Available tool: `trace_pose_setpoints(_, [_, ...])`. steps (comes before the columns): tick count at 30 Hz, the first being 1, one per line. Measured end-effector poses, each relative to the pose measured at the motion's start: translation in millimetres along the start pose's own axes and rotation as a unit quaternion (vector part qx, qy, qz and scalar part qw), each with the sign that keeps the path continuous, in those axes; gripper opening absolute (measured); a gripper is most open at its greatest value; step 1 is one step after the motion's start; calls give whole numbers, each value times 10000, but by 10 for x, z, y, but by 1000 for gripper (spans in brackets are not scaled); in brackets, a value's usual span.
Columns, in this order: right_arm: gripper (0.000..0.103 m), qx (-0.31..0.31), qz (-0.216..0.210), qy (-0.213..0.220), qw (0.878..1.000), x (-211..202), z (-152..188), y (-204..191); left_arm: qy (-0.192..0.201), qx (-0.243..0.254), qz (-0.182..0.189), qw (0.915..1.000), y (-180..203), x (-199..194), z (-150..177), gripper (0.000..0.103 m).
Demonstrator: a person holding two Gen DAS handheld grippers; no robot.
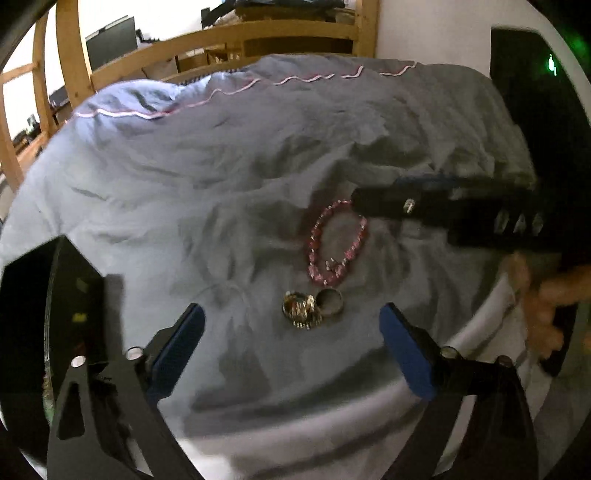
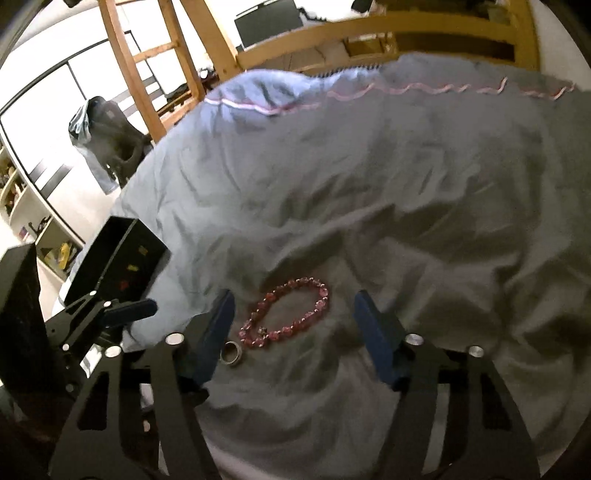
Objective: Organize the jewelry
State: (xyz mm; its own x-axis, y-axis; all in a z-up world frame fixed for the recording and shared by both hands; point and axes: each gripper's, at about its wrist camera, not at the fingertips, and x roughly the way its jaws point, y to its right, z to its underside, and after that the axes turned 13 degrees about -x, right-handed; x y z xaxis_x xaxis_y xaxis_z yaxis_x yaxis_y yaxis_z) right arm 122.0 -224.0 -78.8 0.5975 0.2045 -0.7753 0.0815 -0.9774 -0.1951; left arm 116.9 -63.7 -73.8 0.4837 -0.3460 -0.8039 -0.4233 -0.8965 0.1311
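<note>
Pink bead bracelet beside unmarked rings

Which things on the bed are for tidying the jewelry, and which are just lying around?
For the job: pink bead bracelet, silver ring, gold ring cluster, black box.

Just lying about: blue duvet, wooden bed frame, chair with clothes.

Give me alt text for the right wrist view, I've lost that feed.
The right tongs hang open over a pink beaded bracelet lying on a rumpled grey-blue duvet. A silver ring lies by the left pad, and an open black box sits further left.
</note>
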Motion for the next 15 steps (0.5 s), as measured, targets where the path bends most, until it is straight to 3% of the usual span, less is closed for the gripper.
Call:
trace_pose_setpoints(4, [57,-11,-17,-225,9997,257,23,24,-176,-207,132,9995,-53,168,-30,69])
trace_pose_setpoints(9, [34,-52,132,-305,9994,347,70,50,-309,-21,28,9995,19,318,-29,48])
trace_pose_setpoints(10, [23,-45,154,-281,9995,336,66,47,-321,-17,58,9995,18,318,-21,43])
trace_pose_setpoints(11, [15,-14,164,-226,9996,301,62,52,-349,-37,130,9993,5,317,-30,30])
trace_pose_setpoints(12, [14,22,162,-175,9997,277,58,59,-401,-114,240,9988,-17,301,-33,21])
trace_pose_setpoints(15, [9,93,153,54,9998,165,42,56,-422,-258,388,9980,-94,245,-34,20])
